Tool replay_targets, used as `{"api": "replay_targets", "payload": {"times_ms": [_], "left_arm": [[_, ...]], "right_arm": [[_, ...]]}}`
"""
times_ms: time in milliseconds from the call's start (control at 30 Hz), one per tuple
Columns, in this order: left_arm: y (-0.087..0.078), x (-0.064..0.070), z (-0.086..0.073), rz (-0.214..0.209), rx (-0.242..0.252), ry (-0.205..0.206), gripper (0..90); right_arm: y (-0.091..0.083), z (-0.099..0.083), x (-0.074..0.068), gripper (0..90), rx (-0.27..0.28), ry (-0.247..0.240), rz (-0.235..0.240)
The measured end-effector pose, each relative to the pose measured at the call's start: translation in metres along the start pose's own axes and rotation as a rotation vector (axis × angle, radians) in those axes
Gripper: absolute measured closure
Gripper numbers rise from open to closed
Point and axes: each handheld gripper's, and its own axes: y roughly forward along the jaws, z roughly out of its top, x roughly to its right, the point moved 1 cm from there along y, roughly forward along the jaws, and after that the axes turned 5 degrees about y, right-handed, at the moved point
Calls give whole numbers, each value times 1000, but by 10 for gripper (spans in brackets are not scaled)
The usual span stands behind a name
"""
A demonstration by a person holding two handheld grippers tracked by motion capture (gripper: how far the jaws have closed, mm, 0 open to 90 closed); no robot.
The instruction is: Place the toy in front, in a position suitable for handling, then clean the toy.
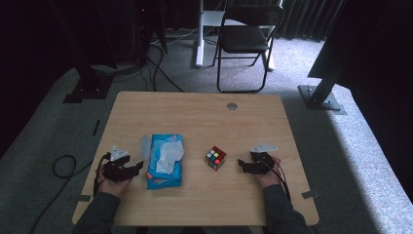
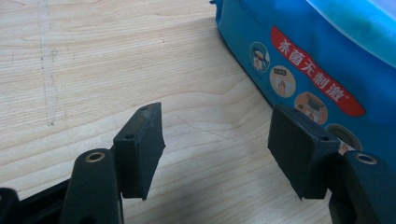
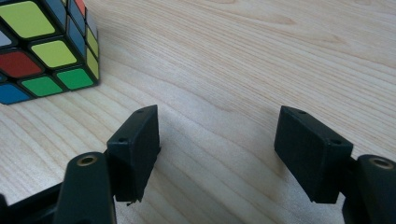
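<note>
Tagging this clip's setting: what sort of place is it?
Probably an indoor recording room or lab: a wooden table on grey carpet, dark curtains behind, a folding chair, and floor cables.

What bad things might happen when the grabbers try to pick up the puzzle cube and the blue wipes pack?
The cube sits cornerwise to the open right gripper, so the flat jaws may meet its corners and it might twist or skid away.

The wipes pack looks soft, with its flap open and a wipe sticking up. The open left gripper, beside its edge, may just squash the wrapper or snag that loose wipe.
</note>
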Motion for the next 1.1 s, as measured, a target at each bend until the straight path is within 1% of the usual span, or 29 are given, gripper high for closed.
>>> {"api": "replay_targets", "payload": {"times_ms": [167,333,467,567,633,733,800,967,1033,1067,1100], "left_arm": [[-4,1,1,4,5,-1,351],[-15,4,5,6,40,-8,347],[-23,5,7,11,49,-2,348],[-30,6,11,16,68,-2,348],[-36,7,14,20,78,3,348],[-44,8,18,23,97,-1,348],[-51,9,20,30,100,6,347],[-71,12,29,23,139,25,347],[-71,12,29,23,139,25,347],[-83,17,38,7,172,35,347],[-86,19,41,-1,184,39,347]], "right_arm": [[0,0,0,304,2,-1,3],[0,0,0,302,2,-1,3],[0,0,0,303,2,-1,3],[0,0,0,302,2,-1,3],[0,0,0,302,2,-1,3],[0,0,0,303,3,0,3],[0,-1,1,302,4,4,6],[-1,-2,2,302,7,6,6],[-1,-2,2,302,6,6,6],[-1,-2,1,302,5,5,3],[-1,-2,1,302,4,4,1]]}}
